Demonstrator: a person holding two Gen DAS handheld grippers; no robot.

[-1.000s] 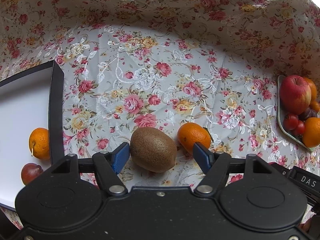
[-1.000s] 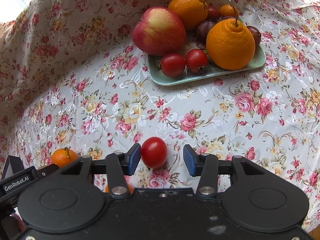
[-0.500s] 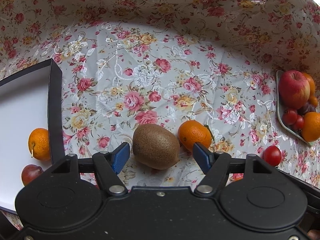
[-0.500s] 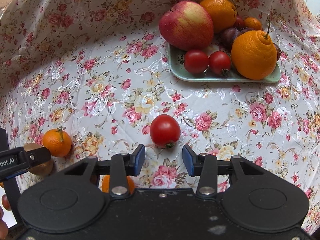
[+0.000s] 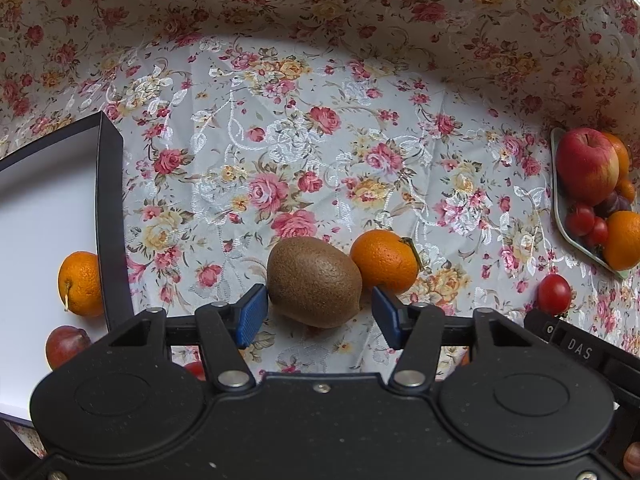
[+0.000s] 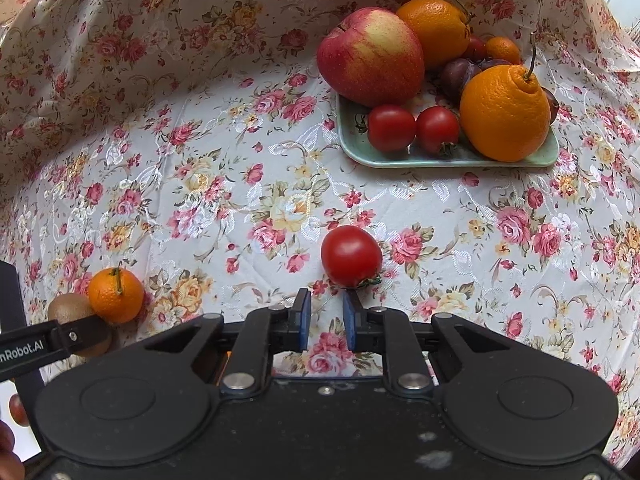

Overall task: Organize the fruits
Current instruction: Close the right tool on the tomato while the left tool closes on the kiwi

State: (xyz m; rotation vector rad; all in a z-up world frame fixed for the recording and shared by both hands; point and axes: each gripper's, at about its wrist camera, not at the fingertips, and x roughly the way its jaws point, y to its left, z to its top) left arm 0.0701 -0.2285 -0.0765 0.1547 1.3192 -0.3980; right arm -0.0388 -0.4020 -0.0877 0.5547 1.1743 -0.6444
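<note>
I am seeing the kiwi (image 5: 314,282) lying on the flowered cloth (image 5: 304,128) between my left gripper (image 5: 319,316)'s spread jaws, touching a mandarin (image 5: 384,261). My right gripper (image 6: 325,322) is hovering behind a lone tomato (image 6: 351,256), jaws nearly together and gripping nothing. The white tray (image 5: 108,208) is running off frame leftward.
</note>
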